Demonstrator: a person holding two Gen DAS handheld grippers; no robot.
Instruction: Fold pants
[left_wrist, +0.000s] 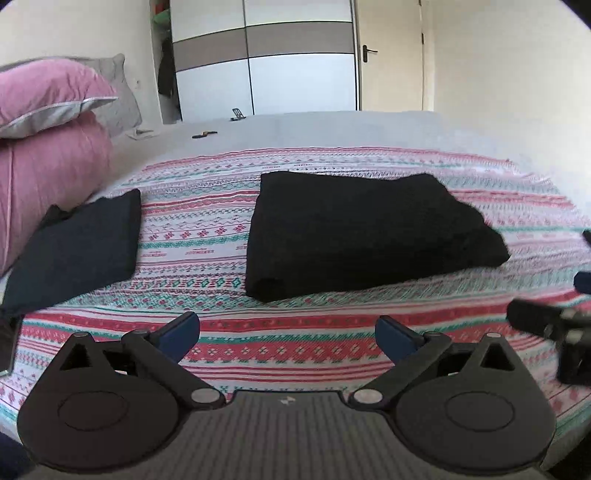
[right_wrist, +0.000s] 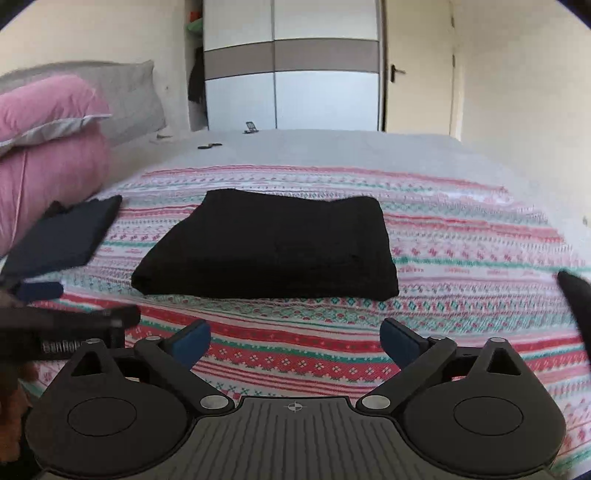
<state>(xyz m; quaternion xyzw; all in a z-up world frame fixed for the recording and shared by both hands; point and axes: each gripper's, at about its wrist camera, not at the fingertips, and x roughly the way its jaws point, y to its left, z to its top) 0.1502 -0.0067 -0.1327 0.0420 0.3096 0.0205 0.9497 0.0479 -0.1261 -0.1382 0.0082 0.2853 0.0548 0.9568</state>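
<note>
Black pants (left_wrist: 365, 232) lie folded into a thick rectangle on the patterned blanket (left_wrist: 229, 229); in the right wrist view the same pants (right_wrist: 273, 245) sit at the centre. My left gripper (left_wrist: 288, 334) is open, short of the pants' near edge, with nothing between its blue pads. My right gripper (right_wrist: 295, 338) is open too, a little back from the folded stack and empty. The right gripper's black body (left_wrist: 554, 325) shows at the right edge of the left wrist view, and the left gripper's body (right_wrist: 66, 325) at the left of the right wrist view.
A second dark folded garment (left_wrist: 77, 251) lies to the left of the pants, beside pink pillows (left_wrist: 48, 147). Small dark items (left_wrist: 204, 134) rest on the grey sheet farther back. A wardrobe (left_wrist: 266, 66) and a door (left_wrist: 391, 55) stand beyond the bed.
</note>
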